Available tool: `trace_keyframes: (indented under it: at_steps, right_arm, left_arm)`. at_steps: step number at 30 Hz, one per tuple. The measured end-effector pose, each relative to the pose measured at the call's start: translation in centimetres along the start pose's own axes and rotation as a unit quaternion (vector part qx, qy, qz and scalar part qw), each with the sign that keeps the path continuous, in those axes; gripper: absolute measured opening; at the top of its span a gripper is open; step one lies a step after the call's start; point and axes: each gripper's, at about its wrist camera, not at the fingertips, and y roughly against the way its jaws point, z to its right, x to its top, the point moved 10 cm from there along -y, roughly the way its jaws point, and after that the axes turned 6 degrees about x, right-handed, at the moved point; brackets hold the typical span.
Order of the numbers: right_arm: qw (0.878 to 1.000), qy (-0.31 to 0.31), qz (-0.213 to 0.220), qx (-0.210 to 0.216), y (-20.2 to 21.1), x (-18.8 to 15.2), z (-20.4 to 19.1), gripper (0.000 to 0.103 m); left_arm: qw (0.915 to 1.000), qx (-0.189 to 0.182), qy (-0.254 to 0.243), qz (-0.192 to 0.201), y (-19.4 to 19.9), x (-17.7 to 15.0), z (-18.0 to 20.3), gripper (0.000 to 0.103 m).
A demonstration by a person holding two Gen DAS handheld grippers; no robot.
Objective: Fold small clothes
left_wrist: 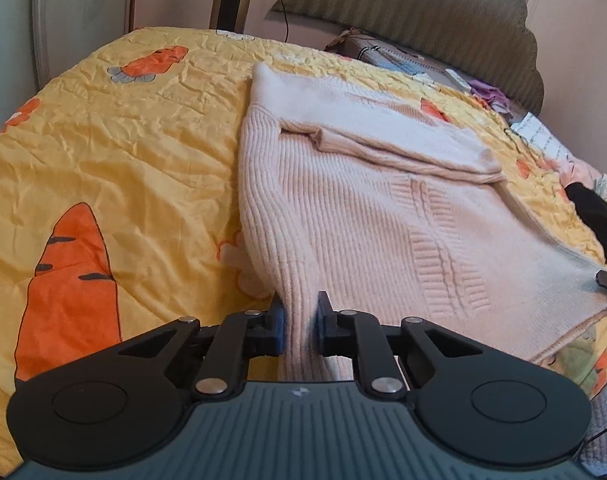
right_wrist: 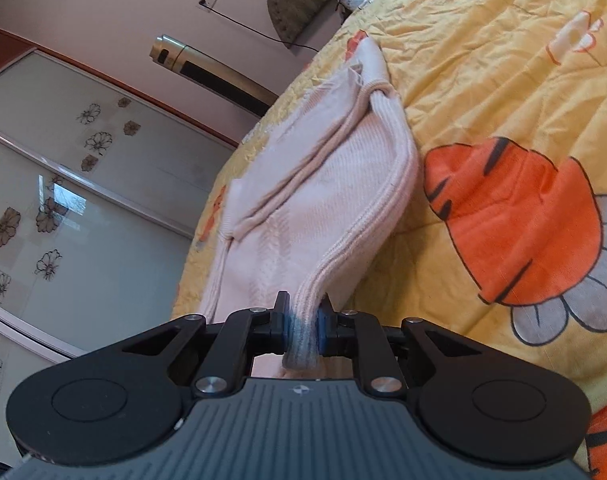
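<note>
No readable text, labels, brands or numbers in either view.

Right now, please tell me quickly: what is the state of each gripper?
Left gripper: closed, holding an edge of the pink sweater.
Right gripper: closed, holding another edge of the same sweater.

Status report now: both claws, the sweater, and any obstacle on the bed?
Left claw shut on sweater hem. Right claw shut on the other hem corner. Sweater partly lifted off yellow bedspread. Nothing in the way.
</note>
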Motion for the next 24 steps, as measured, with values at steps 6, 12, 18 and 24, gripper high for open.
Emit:
trace_keyframes:
  at_steps: [6,12,18,24]
  right_arm:
    - [0.999,0.013,0.009,0.037,-0.2,2.6,-2.7,0.018]
    - [0.997,0.025,0.028,0.062,-0.3,5.7,-4.5,0.018]
    - [0.994,0.041,0.06,0.086,-1.4,11.0,-5.5,0.018]
    - [0.992,0.042,0.074,0.096,-4.7,17.2,-4.7,0.018]
  left_arm:
    - [0.9975,-0.046,0.051,0.011,0.8,3.4,-0.3,0.015]
    - [0.9941,-0.063,0.083,0.03,0.4,7.1,-1.4,0.015]
    - [0.9911,-0.073,0.096,0.057,-1.1,12.7,-1.4,0.014]
    - [0.9896,-0.075,0.096,0.077,-5.4,19.1,-0.5,0.014]
